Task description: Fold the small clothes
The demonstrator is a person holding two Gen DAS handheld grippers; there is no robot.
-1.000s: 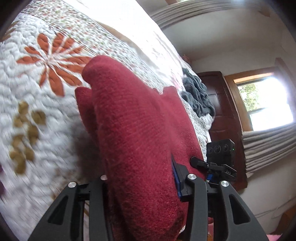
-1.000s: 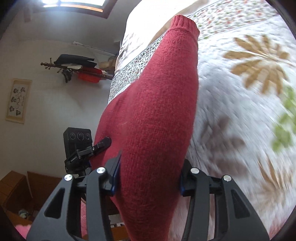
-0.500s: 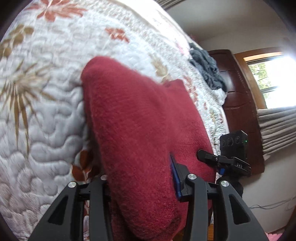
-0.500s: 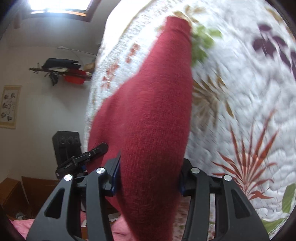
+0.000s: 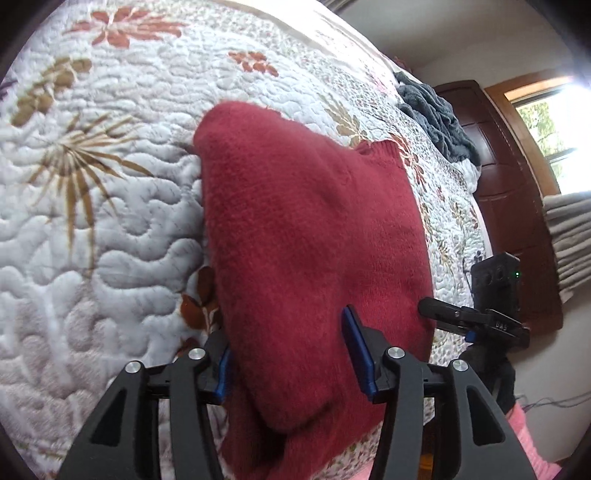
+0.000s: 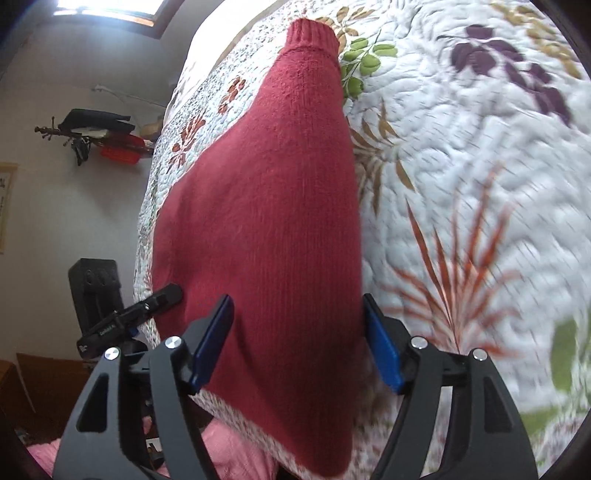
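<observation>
A dark red knitted sweater point(image 5: 303, 221) lies folded lengthwise on the floral quilt point(image 5: 110, 221), its near end running between the fingers of my left gripper point(image 5: 284, 328). The blue pads stand slightly off the knit on both sides, so this gripper is open. In the right wrist view the sweater point(image 6: 280, 192) stretches away to its ribbed cuff point(image 6: 314, 33). My right gripper point(image 6: 297, 299) straddles the near end, open, with both blue pad faces showing.
The quilt point(image 6: 480, 184) covers a bed whose edge is close below both grippers. A grey garment pile point(image 5: 436, 114) sits at the far side by a dark wooden door point(image 5: 509, 184). Pink cloth point(image 6: 229, 454) lies under the near edge. A coat rack point(image 6: 96, 133) hangs on the wall.
The sweater was carried across the quilt and now rests on it. Both grippers' fingers have spread apart, the right more than the left.
</observation>
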